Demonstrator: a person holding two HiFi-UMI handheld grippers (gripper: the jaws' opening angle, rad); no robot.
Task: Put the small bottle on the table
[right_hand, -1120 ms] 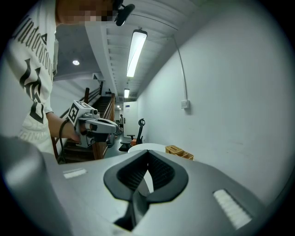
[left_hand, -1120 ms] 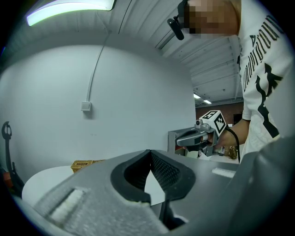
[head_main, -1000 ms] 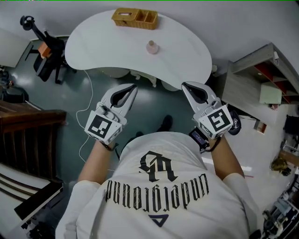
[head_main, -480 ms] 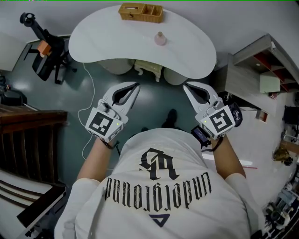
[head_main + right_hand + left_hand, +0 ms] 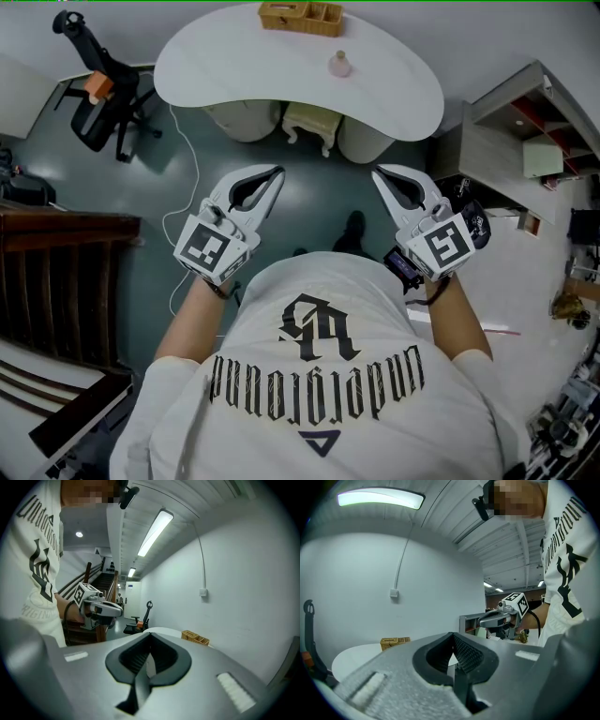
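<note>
Step in hand: the placing looks finished. The small bottle already stands on the table, and neither gripper carries anything.
Next move: as I judge it, no further grip is called for. The grippers only need to keep clear of the table so the bottle is not knocked over.
Left gripper: it is held in front of the person's chest, at about 9 o'clock from the picture's middle, with its nose aimed toward 1 o'clock. Its own view shows the two fingers closed tip to tip with nothing between them.
Table: the white kidney-shaped top lies at 12 o'clock in the head view, well apart from both grippers.
Basket: this wicker basket sits at the table's far edge, at about 11 o'clock from the bottle and near it but not touching.
Small bottle, place: it sits on the table top right of centre, on bare surface and alone.
Small bottle, axis: it stands upright on its base. The long axis is vertical and the narrow neck points up, away from the table top.
Right gripper: it is at about 3 o'clock from the picture's middle, with its nose aimed toward 11 o'clock. The fingers are pressed together and empty.
</note>
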